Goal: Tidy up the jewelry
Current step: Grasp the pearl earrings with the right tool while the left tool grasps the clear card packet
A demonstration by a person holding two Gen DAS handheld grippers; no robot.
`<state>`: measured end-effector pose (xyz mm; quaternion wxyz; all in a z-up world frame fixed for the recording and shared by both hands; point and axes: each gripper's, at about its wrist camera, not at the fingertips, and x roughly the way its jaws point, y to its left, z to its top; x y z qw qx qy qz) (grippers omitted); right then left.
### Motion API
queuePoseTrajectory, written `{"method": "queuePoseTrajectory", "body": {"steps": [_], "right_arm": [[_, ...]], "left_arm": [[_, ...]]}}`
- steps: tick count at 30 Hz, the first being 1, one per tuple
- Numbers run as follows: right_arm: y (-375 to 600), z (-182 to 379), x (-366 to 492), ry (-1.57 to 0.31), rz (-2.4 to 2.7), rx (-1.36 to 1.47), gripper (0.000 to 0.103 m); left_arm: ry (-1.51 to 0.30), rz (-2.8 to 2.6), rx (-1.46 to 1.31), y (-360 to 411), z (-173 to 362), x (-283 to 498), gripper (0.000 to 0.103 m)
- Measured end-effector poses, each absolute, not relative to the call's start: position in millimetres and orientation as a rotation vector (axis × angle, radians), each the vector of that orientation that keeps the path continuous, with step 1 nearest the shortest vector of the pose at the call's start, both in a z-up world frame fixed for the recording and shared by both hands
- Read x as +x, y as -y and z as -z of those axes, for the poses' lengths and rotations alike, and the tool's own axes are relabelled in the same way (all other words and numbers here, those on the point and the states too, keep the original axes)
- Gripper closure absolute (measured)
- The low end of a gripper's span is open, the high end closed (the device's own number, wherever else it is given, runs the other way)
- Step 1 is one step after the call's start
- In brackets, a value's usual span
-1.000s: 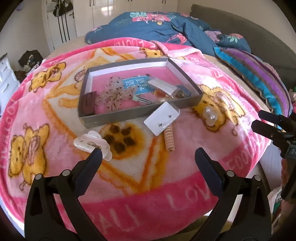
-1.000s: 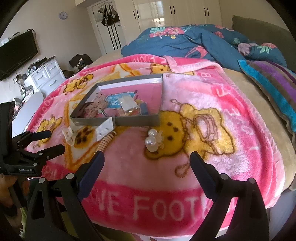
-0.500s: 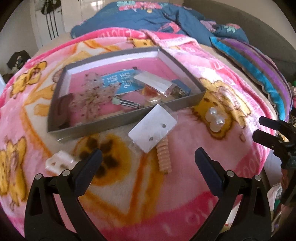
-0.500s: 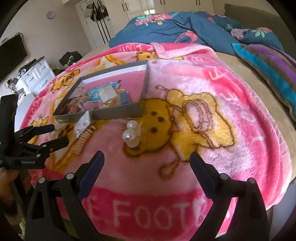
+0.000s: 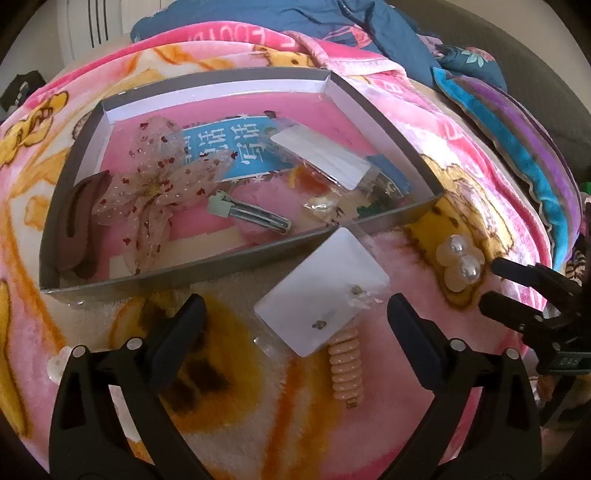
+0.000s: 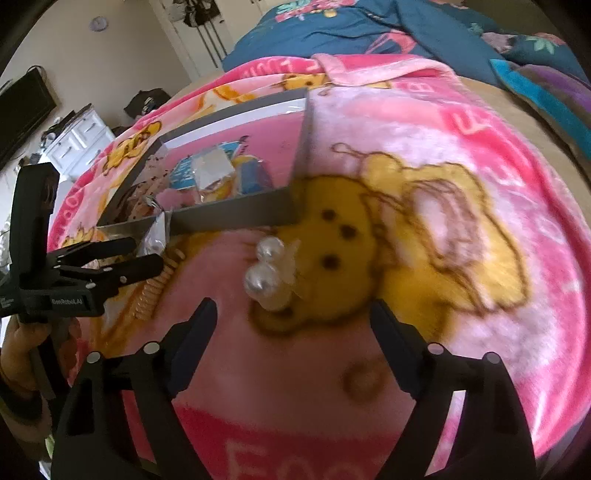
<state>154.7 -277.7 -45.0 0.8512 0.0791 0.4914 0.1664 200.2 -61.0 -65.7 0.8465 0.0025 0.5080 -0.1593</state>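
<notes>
A grey tray (image 5: pixel 177 269) lies on a pink blanket and holds a sheer flower clip (image 5: pixel 147 195), a brown claw clip (image 5: pixel 79 225), a green hair clip (image 5: pixel 243 212) and small bagged pieces. A white earring card (image 5: pixel 321 291) leans on the tray's front wall, over a peach spiral hair tie (image 5: pixel 345 365). A pearl clip (image 5: pixel 460 264) lies to the right; it also shows in the right wrist view (image 6: pixel 267 273). My left gripper (image 5: pixel 295 321) is open, just before the card. My right gripper (image 6: pixel 291 321) is open, just before the pearl clip.
A white claw clip (image 5: pixel 57 365) lies at the left behind my left finger. A blue floral duvet (image 6: pixel 369 29) and a striped pillow (image 5: pixel 532 147) lie beyond the blanket. A white dresser (image 6: pixel 74 136) stands at the room's left.
Both grippers moved forward and down. The card and hair tie now sit between my left fingers; the pearl clip sits close ahead of my right fingers. Both stay open.
</notes>
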Motion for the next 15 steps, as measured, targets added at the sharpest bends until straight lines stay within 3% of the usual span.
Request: {"method": "queuePoseTrajectory", "body": {"steps": [5, 6, 8, 15], "right_arm": [[263, 56, 177, -1.051, -0.380, 0.151, 0.037], [262, 57, 180, -1.051, -0.380, 0.151, 0.044], [262, 59, 184, -1.057, -0.373, 0.150, 0.061], [274, 52, 180, -1.046, -0.372, 0.170, 0.063]], "left_arm": [[-1.079, 0.355, -0.001, 63, 68, 205, 0.024], [-1.082, 0.360, -0.002, 64, 69, 206, 0.026], [-1.087, 0.372, -0.001, 67, 71, 207, 0.040], [-1.073, 0.403, 0.003, 73, 67, 203, 0.049]]}}
